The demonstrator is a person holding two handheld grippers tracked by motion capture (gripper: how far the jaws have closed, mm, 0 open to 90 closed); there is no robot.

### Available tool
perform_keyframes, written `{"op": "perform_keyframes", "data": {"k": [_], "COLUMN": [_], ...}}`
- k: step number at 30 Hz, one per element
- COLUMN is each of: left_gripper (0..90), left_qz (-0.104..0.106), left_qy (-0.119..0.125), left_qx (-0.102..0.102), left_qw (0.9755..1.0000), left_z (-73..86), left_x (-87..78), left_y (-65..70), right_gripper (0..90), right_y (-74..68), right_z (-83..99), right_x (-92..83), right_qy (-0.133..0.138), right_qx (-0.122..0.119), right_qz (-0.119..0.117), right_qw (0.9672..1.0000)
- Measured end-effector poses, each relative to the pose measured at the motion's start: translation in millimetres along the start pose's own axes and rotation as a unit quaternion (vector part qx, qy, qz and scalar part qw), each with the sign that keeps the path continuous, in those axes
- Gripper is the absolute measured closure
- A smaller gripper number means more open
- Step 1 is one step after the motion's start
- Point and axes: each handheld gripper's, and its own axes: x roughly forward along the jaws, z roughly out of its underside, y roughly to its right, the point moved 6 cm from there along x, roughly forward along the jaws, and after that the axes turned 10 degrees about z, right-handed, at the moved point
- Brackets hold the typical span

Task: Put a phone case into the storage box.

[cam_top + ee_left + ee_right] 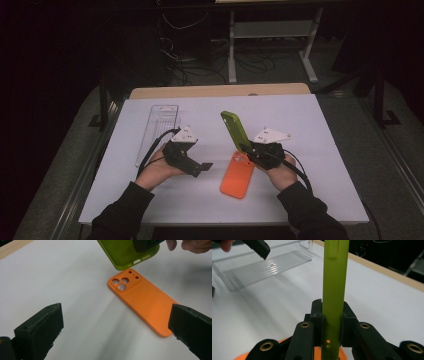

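Lime-green phone case clamped edge-on at its lower end between the closed fingers of the right gripper, lifted clear of the desk and tilted up and away from the person. Seen from the right gripper view as a narrow green strip rising straight up from the pinch. Seen from the left gripper view as a hollow shell with its port cut-outs along the low edge, hanging just above the camera end of the second case and apart from it. Orange phone case lying flat on the desk, back up, camera openings toward the far side, just beneath and in front of the right gripper, untouched. Left gripper held low to the left of the orange case, fingers spread wide with nothing between them, aimed across the desk at that case. Clear plastic tray resting lengthwise at the left rear of the desk, nothing visible inside. Judged progress: pick-up of the green case done, its set-down not yet made; orange case not yet handled. Probable destination the tray, though impossible to tell for sure.
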Motion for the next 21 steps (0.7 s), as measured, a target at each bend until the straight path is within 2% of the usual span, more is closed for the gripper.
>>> {"op": "perform_keyframes", "data": {"k": [6,12,18,21], "left_gripper": [0.0,0.0,0.0,0.0], "left_qz": [-0.005,-0.009,-0.021,-0.020], "left_qy": [0.003,0.021,0.044,0.054], "left_qx": [-0.006,-0.013,-0.032,-0.033], "left_qw": [1.0000,0.9997,0.9983,0.9978], "left_z": [-0.6,-4.2,-13.7,-21.9], "left_x": [0.6,0.7,-3.2,-5.6], "left_y": [0.6,0.3,-3.6,-5.2], "right_gripper": [75.6,75.6,75.6,75.6], "right_y": [3.7,5.2,3.1,2.1], "right_z": [1.0,2.5,5.1,5.1], "right_x": [0.9,1.4,1.0,1.9], "right_qy": [-0.003,-0.006,-0.008,-0.007], "right_qx": [0.051,0.102,0.112,0.114], "right_qz": [-0.024,-0.045,-0.049,-0.048], "right_qw": [0.9984,0.9938,0.9924,0.9923]}}
